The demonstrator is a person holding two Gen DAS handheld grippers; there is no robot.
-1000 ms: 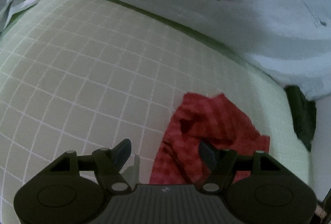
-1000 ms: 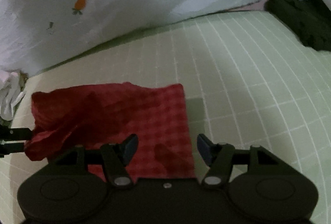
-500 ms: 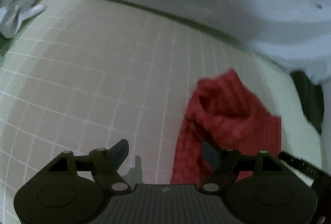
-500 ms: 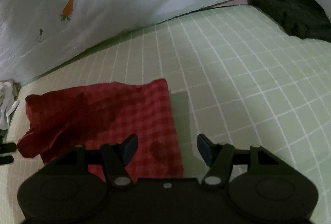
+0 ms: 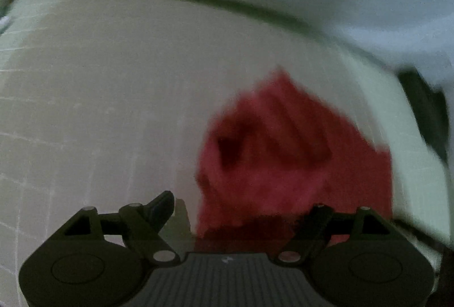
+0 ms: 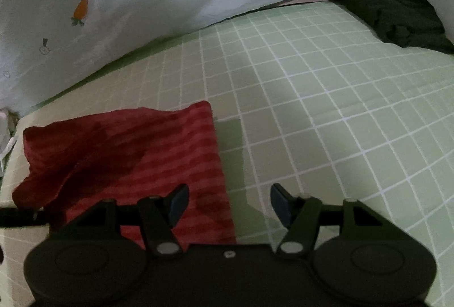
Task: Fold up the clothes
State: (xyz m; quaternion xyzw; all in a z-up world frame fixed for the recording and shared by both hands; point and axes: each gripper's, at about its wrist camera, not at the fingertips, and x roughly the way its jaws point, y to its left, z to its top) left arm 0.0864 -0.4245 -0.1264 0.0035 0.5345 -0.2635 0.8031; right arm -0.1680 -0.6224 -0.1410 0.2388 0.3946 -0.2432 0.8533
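Since a second ago my left claw (image 5: 241,207) has swung so the red checked cloth (image 6: 136,159) sits larger in the lower middle of its blurred view, while my right claw (image 6: 229,205) has pulled back a little, the cloth now lower left in its frame. Both claws gape wide and grip nothing, though my left one's far finger is lost against the red. That cloth lies on the green gridded sheet (image 6: 326,114), flat with a straight edge toward the centre, rumpled and bunched at its left end. I judge it light, limp and easily dragged, so I would pinch corners or the straight hem, not the bunched middle. A dark garment (image 6: 391,12) sits crumpled at upper right, well apart.
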